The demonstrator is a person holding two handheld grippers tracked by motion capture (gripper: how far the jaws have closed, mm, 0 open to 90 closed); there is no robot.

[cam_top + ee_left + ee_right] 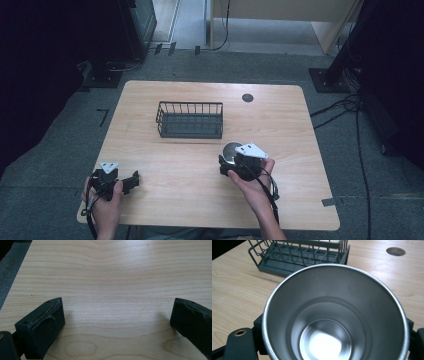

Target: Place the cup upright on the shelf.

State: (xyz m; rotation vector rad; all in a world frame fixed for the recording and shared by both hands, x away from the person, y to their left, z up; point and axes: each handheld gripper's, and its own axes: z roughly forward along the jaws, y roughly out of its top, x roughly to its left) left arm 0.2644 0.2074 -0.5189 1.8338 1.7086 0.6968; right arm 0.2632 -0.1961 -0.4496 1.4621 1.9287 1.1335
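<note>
A shiny steel cup (334,315) sits upright between the jaws of my right gripper (334,340), which is shut on it; its empty inside faces the right gripper view. From above, the cup (231,150) peeks out beside the right gripper (239,162), just in front of a dark wire basket (190,120) at the table's middle. The basket (299,255) is empty. Near the front left corner my left gripper (129,181) is held low over bare wood. Its two black pads (47,325) stand wide apart with nothing between them, so the left gripper (117,322) is open.
The wooden table (165,170) has a round cable hole (247,97) at the back right, also seen as the hole (395,251) beyond the cup. Grey carpet, cables (345,107) and dark stands surround the table.
</note>
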